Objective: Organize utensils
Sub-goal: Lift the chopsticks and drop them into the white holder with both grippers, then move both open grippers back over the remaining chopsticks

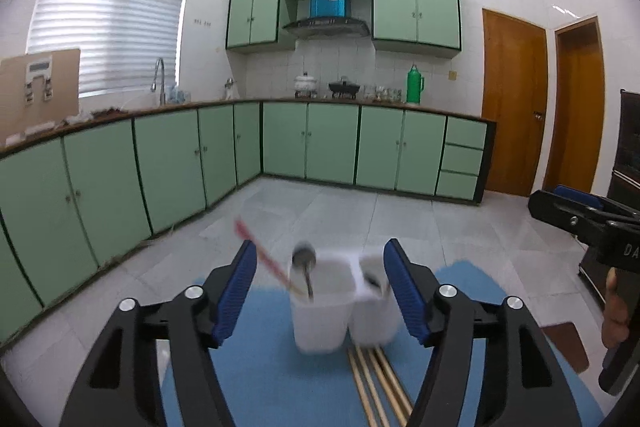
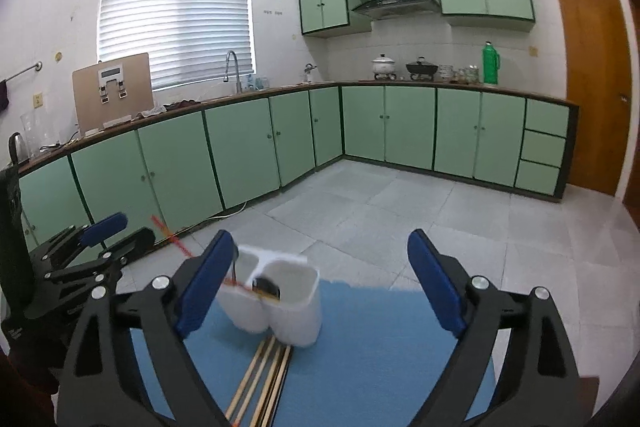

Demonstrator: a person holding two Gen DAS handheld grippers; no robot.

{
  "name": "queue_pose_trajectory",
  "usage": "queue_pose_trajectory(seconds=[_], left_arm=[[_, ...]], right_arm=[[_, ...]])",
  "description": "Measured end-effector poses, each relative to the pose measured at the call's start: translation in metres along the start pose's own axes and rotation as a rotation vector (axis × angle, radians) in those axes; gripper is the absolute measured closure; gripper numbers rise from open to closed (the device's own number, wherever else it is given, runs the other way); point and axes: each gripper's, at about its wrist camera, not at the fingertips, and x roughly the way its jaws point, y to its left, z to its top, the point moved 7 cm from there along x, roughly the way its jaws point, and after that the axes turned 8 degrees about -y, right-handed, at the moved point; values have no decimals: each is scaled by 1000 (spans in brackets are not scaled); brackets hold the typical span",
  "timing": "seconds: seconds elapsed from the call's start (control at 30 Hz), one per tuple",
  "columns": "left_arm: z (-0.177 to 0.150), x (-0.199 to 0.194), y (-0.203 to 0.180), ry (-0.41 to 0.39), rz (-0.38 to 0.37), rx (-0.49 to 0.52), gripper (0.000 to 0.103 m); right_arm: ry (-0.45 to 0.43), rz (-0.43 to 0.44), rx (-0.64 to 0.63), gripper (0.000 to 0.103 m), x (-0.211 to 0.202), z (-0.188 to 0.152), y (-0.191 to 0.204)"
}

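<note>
Spoon (image 1: 305, 259) and red chopsticks (image 1: 262, 253) already in white holder (image 1: 320, 315); wooden chopsticks (image 1: 376, 383) just beside it still loose. My left gripper (image 1: 320, 291) and right gripper (image 2: 320, 283) both gape, empty.

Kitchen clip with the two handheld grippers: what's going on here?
A person is sorting utensils on a blue mat. Both the left gripper and the right gripper are open and hold nothing. Ahead of them stands a white two-compartment holder, with a metal spoon and a red-patterned stick in one compartment and something dark in the other. Several wooden chopsticks lie loose on the mat in front of it, not yet put away.
</note>
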Motion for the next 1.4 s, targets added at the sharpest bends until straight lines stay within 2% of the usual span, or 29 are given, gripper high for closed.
queue_pose_trajectory(seconds=[0.17, 0.37, 0.47, 0.57, 0.7, 0.77, 0.97, 1.4], left_arm=[[-54, -20, 3, 97, 26, -1, 36], [-127, -38, -2, 237, 30, 10, 36], [-156, -45, -3, 285, 45, 1, 36], [-173, -52, -6, 319, 40, -12, 36], [-186, -60, -10, 353, 37, 8, 36], [-190, -60, -9, 374, 35, 4, 36], [-194, -63, -8, 391, 40, 5, 36], [-204, -64, -3, 441, 56, -18, 34]], right_arm=[[84, -35, 29, 13, -19, -61, 1], [236, -56, 38, 13, -28, -143, 11], [278, -72, 29, 13, -34, -172, 18], [323, -50, 53, 13, -37, -193, 26], [366, -42, 24, 14, -42, -211, 38], [399, -28, 5, 25, -42, -219, 41], [452, -24, -19, 29, -45, -238, 44], [503, -20, -48, 32, -42, -247, 49]])
